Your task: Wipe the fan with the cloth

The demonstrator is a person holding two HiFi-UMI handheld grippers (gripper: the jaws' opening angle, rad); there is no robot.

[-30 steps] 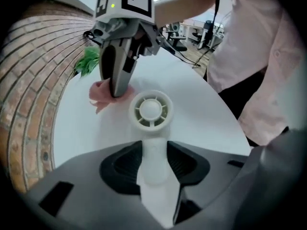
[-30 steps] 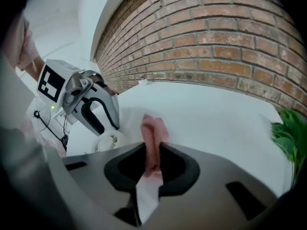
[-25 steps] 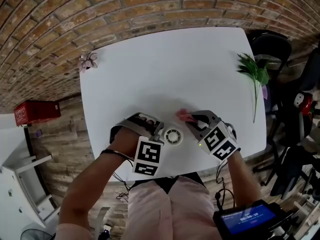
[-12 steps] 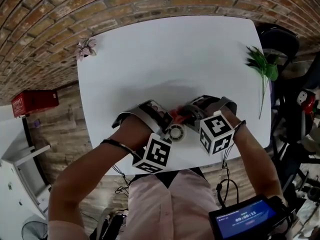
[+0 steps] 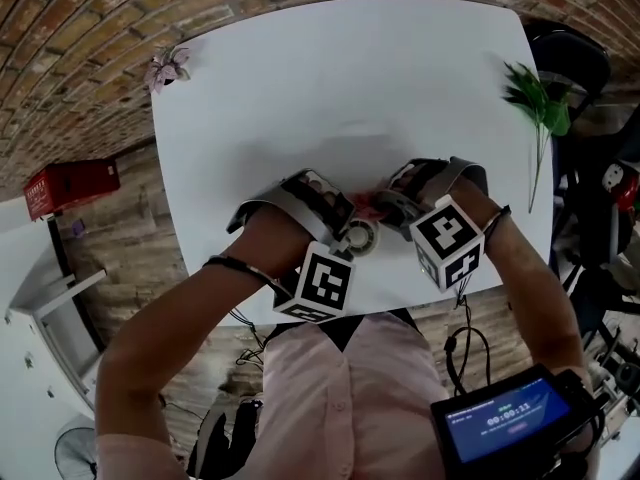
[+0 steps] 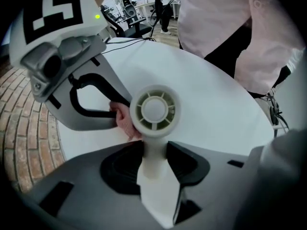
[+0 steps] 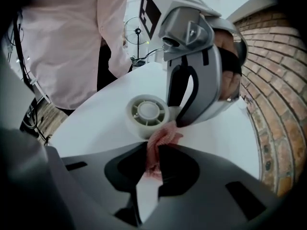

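Observation:
A small white hand-held fan [image 6: 155,110] with a round grilled head stands over the white table [image 5: 330,88] near its front edge. My left gripper [image 6: 154,159] is shut on the fan's handle and points steeply down. A pink cloth [image 7: 160,140] is bunched between the jaws of my right gripper [image 7: 153,159], which is shut on it. The cloth's free end touches the rim of the fan head [image 7: 147,113] on the side away from me. In the head view the fan [image 5: 358,236] sits between both grippers, and the cloth [image 5: 365,208] shows just behind it.
A green plant sprig [image 5: 535,103] lies at the table's right edge. A small pink flower [image 5: 168,66] sits at the far left corner. A dark chair [image 5: 570,58] stands right of the table, and a red box [image 5: 70,186] is on the floor at left.
My right gripper rolled and moved left, bringing the cloth from beside the fan onto the fan head's rim. The left gripper rolled a little, still holding the fan.

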